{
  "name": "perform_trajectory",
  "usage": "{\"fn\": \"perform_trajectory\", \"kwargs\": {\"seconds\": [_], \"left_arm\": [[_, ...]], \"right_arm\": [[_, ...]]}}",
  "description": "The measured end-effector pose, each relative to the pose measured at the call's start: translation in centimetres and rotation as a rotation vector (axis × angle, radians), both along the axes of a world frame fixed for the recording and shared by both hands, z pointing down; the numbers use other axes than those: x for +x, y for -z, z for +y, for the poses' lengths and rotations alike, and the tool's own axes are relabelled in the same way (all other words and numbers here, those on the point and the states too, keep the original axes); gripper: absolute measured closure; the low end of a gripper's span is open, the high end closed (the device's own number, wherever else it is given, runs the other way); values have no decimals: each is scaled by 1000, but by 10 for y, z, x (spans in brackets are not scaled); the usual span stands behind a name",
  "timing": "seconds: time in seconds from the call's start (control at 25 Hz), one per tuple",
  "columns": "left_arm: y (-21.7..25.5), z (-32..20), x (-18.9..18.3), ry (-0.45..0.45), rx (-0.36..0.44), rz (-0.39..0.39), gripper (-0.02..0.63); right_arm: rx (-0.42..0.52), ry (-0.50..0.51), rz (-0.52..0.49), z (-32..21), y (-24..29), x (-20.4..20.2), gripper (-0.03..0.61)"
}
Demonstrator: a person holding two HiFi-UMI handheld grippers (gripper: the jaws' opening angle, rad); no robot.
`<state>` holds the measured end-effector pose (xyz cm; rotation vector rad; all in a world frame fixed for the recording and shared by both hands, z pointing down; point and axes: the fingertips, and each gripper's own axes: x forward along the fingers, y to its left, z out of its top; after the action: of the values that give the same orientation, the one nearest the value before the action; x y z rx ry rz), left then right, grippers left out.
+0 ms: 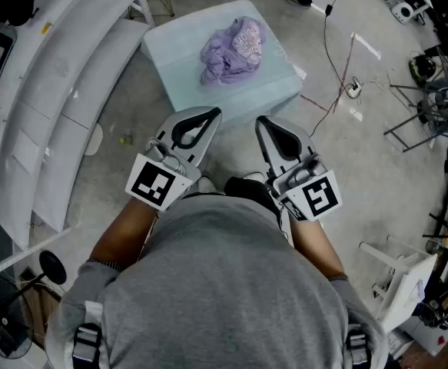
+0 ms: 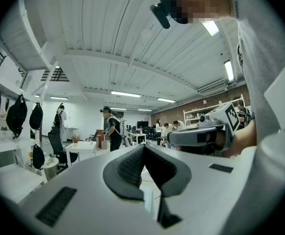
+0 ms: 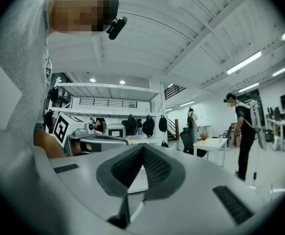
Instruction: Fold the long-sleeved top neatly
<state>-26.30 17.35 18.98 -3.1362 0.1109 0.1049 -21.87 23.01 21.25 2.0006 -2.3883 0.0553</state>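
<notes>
A crumpled lilac long-sleeved top [image 1: 233,51] lies in a heap on a small pale-blue table [image 1: 177,52] in front of me in the head view. Both grippers hang close to my chest, short of the table and pointing level. My left gripper [image 1: 212,114] is shut with nothing in it, and in the left gripper view [image 2: 143,149] its tips meet against the room behind. My right gripper [image 1: 261,121] is shut and empty too, and the right gripper view [image 3: 142,149] shows its tips together. Each gripper view catches the other gripper beside it. The top appears in neither gripper view.
Long white curved panels [image 1: 62,114] lie along the left of the floor. Cables [image 1: 339,83] and metal stands [image 1: 423,114] crowd the right. People stand farther off in the room, one by a white table [image 2: 81,148], another person [image 3: 244,131] at the right.
</notes>
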Motion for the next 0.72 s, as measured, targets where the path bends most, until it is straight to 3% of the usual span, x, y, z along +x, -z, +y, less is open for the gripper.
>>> {"fn": "perform_trajectory", "kwargs": {"seconds": [0.72], "left_arm": [[-11,1,-30,79,12,-12,598]], "right_arm": [[-8,44,41,1,-3,-19,571]]}}
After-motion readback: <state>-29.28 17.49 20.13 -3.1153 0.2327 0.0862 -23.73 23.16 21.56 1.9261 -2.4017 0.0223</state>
